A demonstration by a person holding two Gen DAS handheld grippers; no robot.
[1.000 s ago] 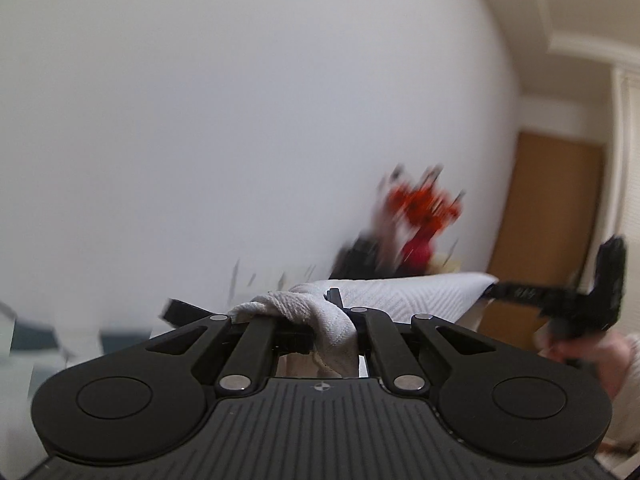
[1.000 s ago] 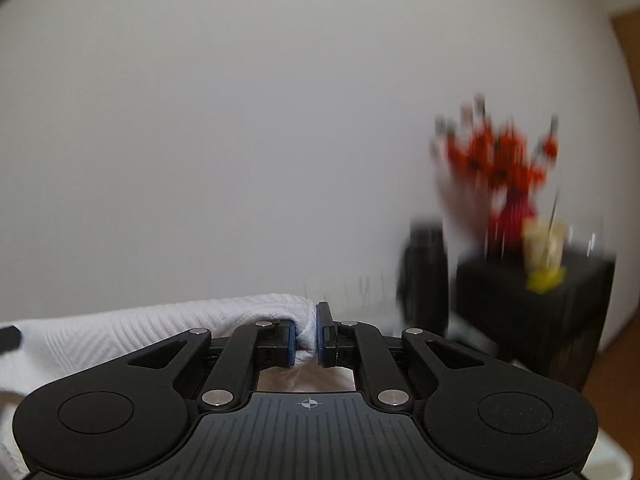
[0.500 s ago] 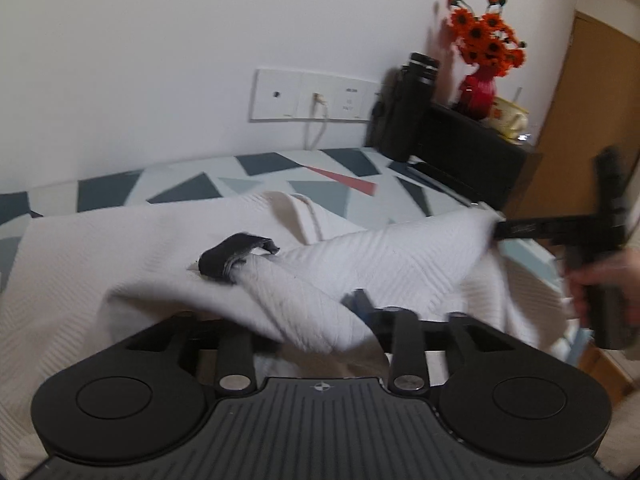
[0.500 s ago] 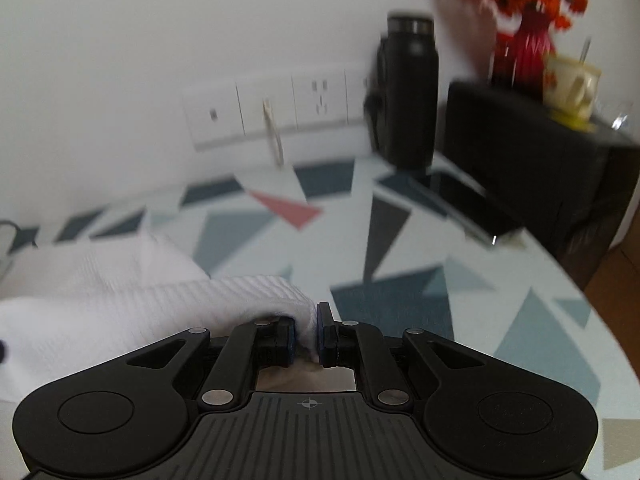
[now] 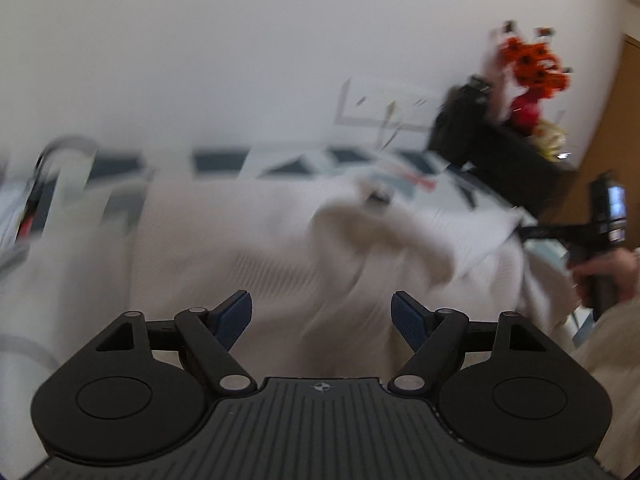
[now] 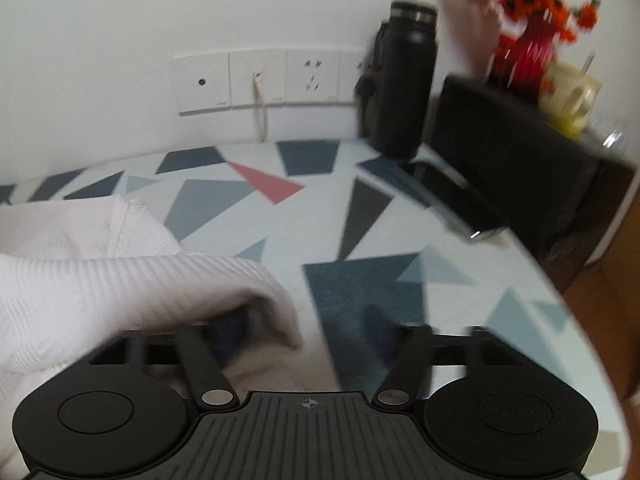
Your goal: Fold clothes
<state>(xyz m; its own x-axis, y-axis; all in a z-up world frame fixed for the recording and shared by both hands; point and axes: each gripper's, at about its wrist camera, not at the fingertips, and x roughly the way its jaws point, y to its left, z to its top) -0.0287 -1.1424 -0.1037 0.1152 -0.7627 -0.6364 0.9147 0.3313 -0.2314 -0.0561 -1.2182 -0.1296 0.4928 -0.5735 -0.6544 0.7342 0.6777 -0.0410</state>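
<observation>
Both tongs have just been opening and now stand released. The left gripper (image 5: 322, 318) has its blue pads spread with nothing pinched between them, the white garment (image 5: 248, 240) lying loose beyond. The right gripper (image 6: 304, 332) is spread too; a rolled edge of the white garment (image 6: 132, 284) droops over its left finger but is not squeezed. The cloth rests on the patterned table (image 6: 360, 280), toward its left side, well apart from the black flask (image 6: 406, 80) at the far wall. It looks like one fold has just been laid down. Next I'd expect them to find a fresh edge, pinching it evenly on both sides.
</observation>
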